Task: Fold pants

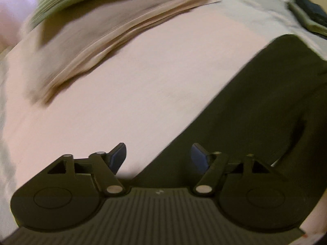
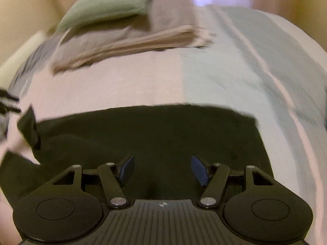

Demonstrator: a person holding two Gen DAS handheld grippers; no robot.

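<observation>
Black pants (image 1: 255, 106) lie flat on a pink and pale blue bed cover (image 1: 126, 94), filling the right half of the left wrist view. My left gripper (image 1: 158, 158) hovers open over their left edge, nothing between its blue pads. In the right wrist view the pants (image 2: 155, 134) spread across the lower middle, with a loose flap at the left. Above the dark cloth my right gripper (image 2: 162, 168) stands open and holds nothing. Both views are motion blurred.
A stack of folded beige and grey linens (image 2: 130, 40) sits at the far side of the bed cover (image 2: 224, 67), with a green pillow (image 2: 110, 6) on top. The stack (image 1: 126, 32) and pillow (image 1: 61, 2) show upper left. A dark item (image 1: 310, 14) lies far right.
</observation>
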